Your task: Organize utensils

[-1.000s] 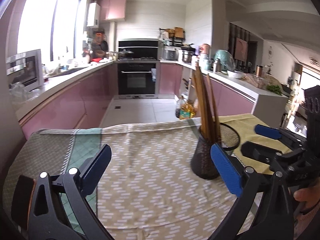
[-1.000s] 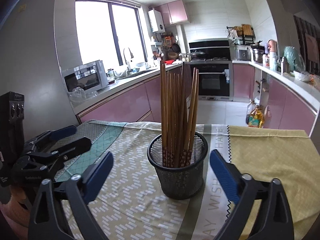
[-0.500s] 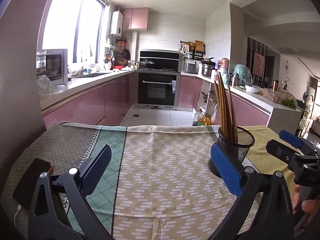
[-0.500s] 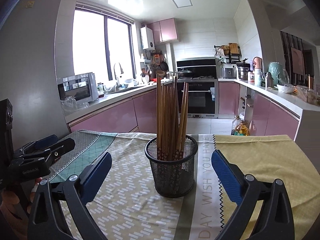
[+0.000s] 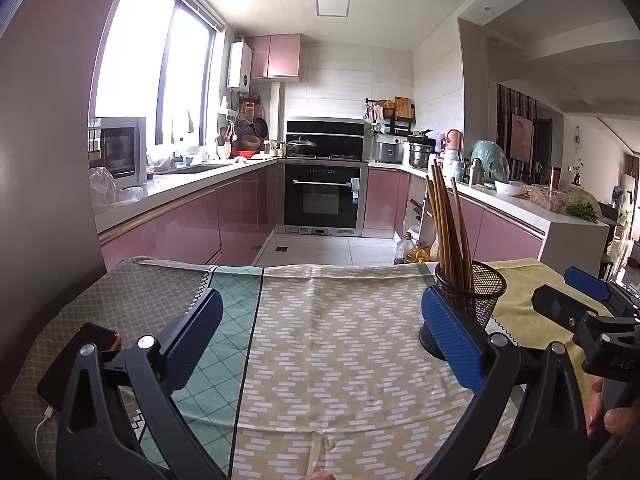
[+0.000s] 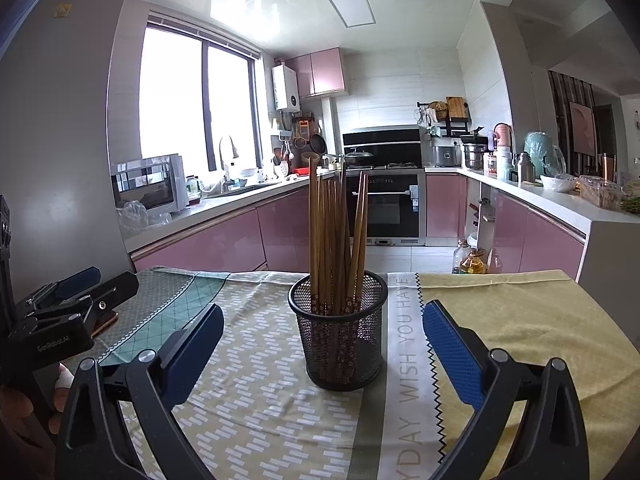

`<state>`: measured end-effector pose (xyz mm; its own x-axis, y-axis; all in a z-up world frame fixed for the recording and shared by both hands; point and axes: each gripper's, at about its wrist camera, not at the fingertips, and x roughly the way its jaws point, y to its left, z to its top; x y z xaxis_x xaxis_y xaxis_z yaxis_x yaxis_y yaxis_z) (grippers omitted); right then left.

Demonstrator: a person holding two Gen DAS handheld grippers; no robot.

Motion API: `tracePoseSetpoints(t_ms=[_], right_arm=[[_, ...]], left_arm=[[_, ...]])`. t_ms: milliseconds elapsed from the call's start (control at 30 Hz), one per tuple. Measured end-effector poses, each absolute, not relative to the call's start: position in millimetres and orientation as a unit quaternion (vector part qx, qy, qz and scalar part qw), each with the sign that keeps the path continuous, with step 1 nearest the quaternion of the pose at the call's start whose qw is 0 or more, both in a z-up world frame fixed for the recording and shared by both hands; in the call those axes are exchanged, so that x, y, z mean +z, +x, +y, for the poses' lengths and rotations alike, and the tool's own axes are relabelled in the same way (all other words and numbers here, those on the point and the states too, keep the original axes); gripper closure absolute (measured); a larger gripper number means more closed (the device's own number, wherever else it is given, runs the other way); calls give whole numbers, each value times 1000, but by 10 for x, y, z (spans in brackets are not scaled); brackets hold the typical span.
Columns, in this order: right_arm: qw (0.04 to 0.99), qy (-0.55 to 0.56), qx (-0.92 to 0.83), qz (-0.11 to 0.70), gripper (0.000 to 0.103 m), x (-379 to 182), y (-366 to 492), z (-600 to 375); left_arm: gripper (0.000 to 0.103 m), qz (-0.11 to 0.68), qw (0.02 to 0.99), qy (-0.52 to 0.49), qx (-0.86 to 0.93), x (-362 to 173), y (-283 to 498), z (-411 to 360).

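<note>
A black mesh holder (image 6: pixel 340 344) stands upright on the patterned tablecloth (image 6: pixel 260 392), filled with several brown wooden chopsticks (image 6: pixel 336 240). My right gripper (image 6: pixel 323 311) is open, its blue pads spread wide on either side of the holder and short of it, touching nothing. In the left wrist view the same holder (image 5: pixel 474 296) sits at the right, partly behind one blue pad. My left gripper (image 5: pixel 320 316) is open over bare cloth, holding nothing. Each gripper shows in the other's view: the left gripper (image 6: pixel 108 280) and the right gripper (image 5: pixel 560 284).
A dark phone (image 5: pixel 76 360) on a white cable lies on the cloth at the left, under the left gripper. The table's far edge (image 5: pixel 320 267) drops to a tiled kitchen floor with oil bottles (image 5: pixel 416 250). Pink counters line both sides.
Both grippers have drawn back and tilted up, so the holder looks smaller and farther off. The left gripper's view has swung left, bringing the phone into sight. Both stayed open.
</note>
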<state>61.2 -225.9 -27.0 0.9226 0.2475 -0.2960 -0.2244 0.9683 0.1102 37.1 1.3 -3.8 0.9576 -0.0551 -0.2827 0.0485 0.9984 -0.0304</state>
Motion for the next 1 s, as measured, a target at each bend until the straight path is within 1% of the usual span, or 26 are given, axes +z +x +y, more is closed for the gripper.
tracePoseSetpoints(t_ms=[1000], right_arm=[[982,33,112,147,6,-289,593,-2254]], left_arm=[[5,144,989,-7,-23,-30,363,5]])
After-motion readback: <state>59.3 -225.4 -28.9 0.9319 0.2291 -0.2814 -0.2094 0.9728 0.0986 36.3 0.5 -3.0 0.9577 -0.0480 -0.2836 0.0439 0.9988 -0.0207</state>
